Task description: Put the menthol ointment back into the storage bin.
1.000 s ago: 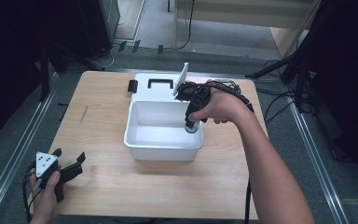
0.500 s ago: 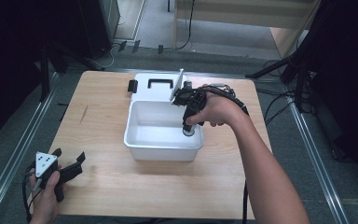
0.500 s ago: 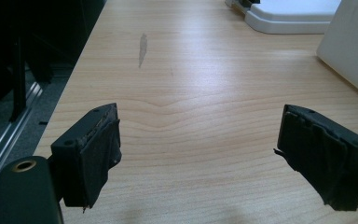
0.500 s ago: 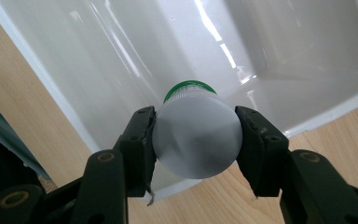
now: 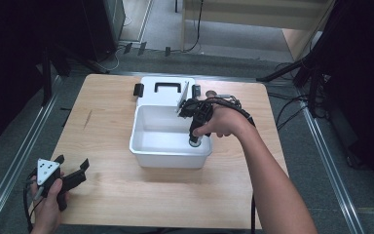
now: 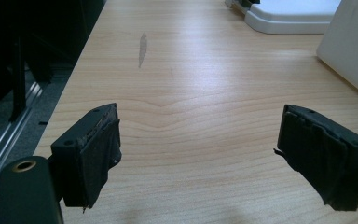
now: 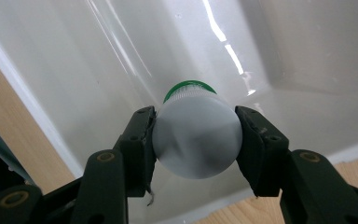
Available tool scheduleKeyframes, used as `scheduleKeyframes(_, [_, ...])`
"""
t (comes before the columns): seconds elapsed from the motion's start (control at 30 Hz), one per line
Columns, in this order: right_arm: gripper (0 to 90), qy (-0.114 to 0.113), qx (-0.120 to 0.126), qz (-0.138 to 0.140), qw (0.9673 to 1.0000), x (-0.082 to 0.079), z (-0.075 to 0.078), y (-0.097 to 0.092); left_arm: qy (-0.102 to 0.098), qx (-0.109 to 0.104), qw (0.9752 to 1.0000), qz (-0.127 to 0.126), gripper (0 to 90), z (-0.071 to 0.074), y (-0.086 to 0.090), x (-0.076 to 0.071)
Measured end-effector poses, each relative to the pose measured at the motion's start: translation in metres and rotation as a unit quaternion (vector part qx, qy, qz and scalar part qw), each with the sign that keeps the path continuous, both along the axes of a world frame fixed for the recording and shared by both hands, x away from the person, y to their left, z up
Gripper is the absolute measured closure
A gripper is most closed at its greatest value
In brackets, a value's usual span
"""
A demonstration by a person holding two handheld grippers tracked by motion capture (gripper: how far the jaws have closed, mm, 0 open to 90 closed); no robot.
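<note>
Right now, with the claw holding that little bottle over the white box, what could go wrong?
The right claw pinches the round, smooth bottle only at its sides, so it might slip or twist out. It hangs close to the white bin's near wall, so lowering it could knock the green cap against the plastic. If let go from up here, the bottle might bounce or roll in the bin.

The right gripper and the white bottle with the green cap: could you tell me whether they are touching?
Touching. In the right gripper view, the right gripper has both jaws pressed flush against the sides of the white bottle, no gap on either side, above the white bin.
</note>
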State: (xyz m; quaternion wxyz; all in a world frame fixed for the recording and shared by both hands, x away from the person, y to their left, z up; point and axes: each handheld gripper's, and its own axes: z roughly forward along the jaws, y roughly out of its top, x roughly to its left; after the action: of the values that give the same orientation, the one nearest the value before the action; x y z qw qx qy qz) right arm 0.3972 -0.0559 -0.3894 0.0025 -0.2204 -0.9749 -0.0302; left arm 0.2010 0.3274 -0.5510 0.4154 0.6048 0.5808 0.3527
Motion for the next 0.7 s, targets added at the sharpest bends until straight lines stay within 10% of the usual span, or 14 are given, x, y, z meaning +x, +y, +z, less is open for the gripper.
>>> scheduleKeyframes(0.7, [51.6,-0.007,0.007,0.040,0.9991,-0.002,-0.033,-0.001,0.001,0.001,1.0000,-0.001,13.9,0.000,0.000,0.000])
